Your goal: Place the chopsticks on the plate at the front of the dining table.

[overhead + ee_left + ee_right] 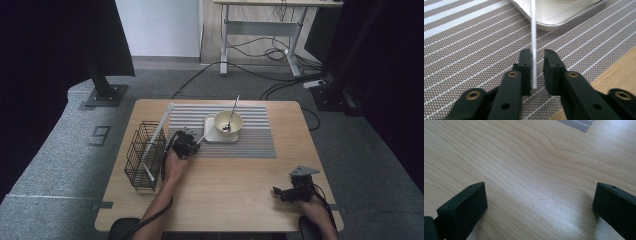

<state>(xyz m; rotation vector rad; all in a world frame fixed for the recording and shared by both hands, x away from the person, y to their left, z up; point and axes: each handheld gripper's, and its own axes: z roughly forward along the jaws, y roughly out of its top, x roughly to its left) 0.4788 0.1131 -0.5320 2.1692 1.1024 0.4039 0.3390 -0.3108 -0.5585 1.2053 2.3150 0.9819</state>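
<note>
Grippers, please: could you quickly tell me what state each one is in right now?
Left gripper: nearly closed around the thin white stick, one side touching, a gap on the other.
Right gripper: open, holding nothing, over the table.

A wooden counter (240,195) carries a striped placemat (255,137), and on it a square white plate (212,134) holds a cream bowl (228,121) with a spoon (231,116) leaning in it. The left gripper (186,143) sits at the mat's near-left edge, at the end of a thin white stick (204,136) that runs up toward the plate. A black wire basket (142,155) stands just left of it. The right gripper (295,191) rests near the counter's front right corner, well apart.
</note>
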